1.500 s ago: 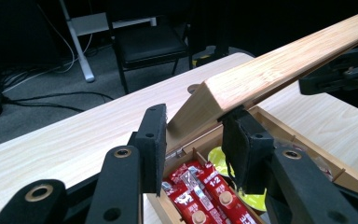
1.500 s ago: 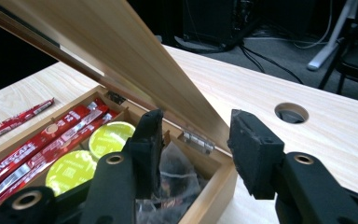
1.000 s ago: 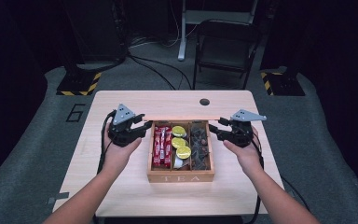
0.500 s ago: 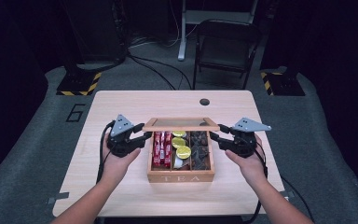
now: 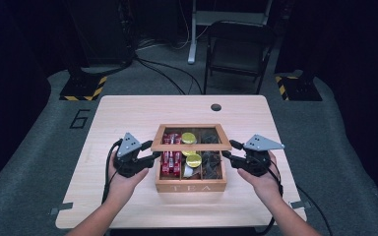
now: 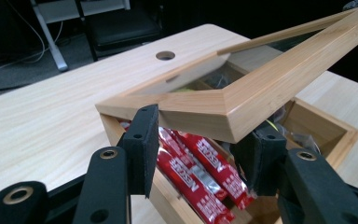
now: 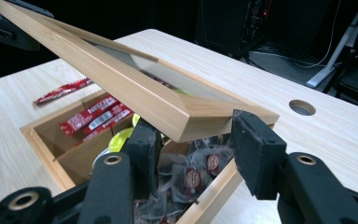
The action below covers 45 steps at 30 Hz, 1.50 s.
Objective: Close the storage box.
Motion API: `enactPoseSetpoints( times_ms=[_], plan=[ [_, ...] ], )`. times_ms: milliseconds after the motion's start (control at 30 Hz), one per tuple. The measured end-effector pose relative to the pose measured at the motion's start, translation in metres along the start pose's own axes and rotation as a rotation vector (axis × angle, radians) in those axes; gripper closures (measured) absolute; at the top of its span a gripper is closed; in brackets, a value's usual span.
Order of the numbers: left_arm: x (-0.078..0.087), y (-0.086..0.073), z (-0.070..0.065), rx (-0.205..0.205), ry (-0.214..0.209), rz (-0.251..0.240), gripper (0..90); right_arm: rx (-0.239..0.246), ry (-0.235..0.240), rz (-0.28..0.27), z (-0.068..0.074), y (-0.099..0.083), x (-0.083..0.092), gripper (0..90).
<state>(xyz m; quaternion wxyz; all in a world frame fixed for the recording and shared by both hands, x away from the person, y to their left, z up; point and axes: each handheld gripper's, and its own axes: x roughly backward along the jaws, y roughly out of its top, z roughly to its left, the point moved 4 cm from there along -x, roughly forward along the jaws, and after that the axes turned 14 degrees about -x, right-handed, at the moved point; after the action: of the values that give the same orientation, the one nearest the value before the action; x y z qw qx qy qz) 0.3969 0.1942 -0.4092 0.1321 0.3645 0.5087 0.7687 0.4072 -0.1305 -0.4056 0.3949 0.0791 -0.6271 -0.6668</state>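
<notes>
Left gripper [image 6: 196,154] and right gripper [image 7: 196,154]: fingers part-open, straddling front corners of lid [image 5: 191,146]; firm grip unconfirmed. Lid: raised over tea box [image 5: 191,186] mid-table [image 5: 128,110]; likely rigid, light, fragile pane; hold by frame corners.

High view looks down on table [image 5: 128,113]; gripper views (close, low) share the lid [image 6: 261,88].

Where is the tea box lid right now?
In the high view the lid is tilted up over the tea box at table centre, its front corners between the left claw and the right claw.
</notes>
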Motion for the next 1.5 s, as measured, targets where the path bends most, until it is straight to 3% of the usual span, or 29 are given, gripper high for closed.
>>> enactPoseSetpoints(
  times_ms=[100, 367, 667, 933, 1233, 1500],
  plan=[
    [0.001, -0.004, -0.002, -0.011, 0.000, 0.007, 51.7, -0.004, 0.004, -0.001, 0.000, -0.006, 0.000, 53.3],
    [0.003, -0.018, -0.012, 0.014, -0.024, -0.004, 50.8, -0.015, -0.006, 0.011, 0.003, -0.020, 0.001, 53.2],
    [0.000, -0.036, -0.023, 0.017, -0.030, 0.018, 50.7, -0.031, 0.017, 0.014, 0.002, -0.044, 0.000, 52.9],
    [-0.001, -0.050, -0.029, 0.037, -0.073, 0.034, 49.1, -0.004, 0.008, 0.049, 0.006, -0.059, -0.001, 48.7],
    [-0.002, -0.060, -0.036, 0.053, -0.105, 0.036, 49.2, -0.031, 0.008, 0.097, 0.006, -0.071, -0.005, 46.0],
    [-0.004, -0.064, -0.039, 0.044, -0.105, 0.043, 47.6, -0.053, 0.027, 0.124, 0.008, -0.076, -0.006, 46.0]
  ],
)
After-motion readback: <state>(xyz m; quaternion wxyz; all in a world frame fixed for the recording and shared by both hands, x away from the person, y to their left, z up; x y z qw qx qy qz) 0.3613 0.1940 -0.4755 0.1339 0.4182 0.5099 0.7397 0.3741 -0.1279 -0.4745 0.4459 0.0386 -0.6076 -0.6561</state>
